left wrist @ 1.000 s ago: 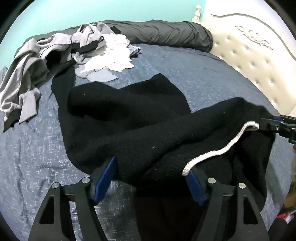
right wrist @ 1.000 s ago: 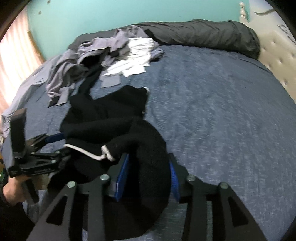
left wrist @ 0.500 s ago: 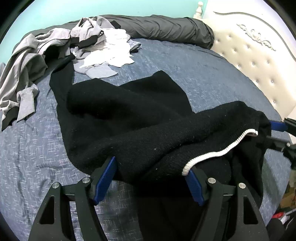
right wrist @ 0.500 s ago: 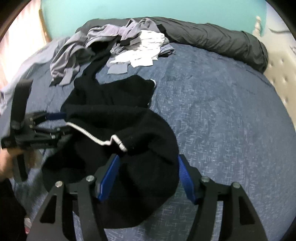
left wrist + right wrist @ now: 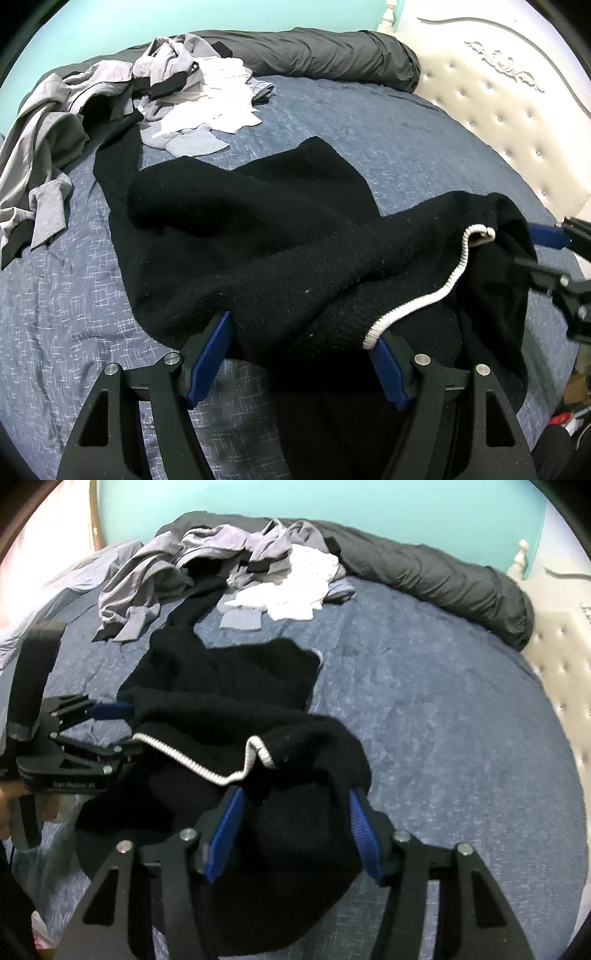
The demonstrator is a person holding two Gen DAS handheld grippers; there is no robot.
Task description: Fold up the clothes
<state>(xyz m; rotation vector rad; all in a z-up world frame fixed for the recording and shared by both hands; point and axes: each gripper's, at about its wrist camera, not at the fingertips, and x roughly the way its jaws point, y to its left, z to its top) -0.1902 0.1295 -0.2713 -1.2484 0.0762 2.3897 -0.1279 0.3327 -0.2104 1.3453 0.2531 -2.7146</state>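
A: Item one, nearest the lens?

B: Left claw, jaws wide, a thick bunch of the black sweater filling the gap between the blue pads; whether they press the knit I cannot tell. Right claw, jaws closing, sweater bundled between them, pads not plainly pressing.

A: Where is the sweater?

B: On the blue bedspread, at the near edge of the bed, its white ribbed trim running between the two claws.

A: What does each view add?

B: Left wrist view: the right claw from the side at the frame's right edge, the cream tufted headboard with its carved ornament. Right wrist view: the left claw from the side, a hand on its grip, pink curtain at far left.

A: Any writing?

B: A pale label on the left claw's body, blurred; it seems to end in "AI".

A: Farther back?

B: Heap of grey and white clothes, then a dark rolled duvet, teal wall.
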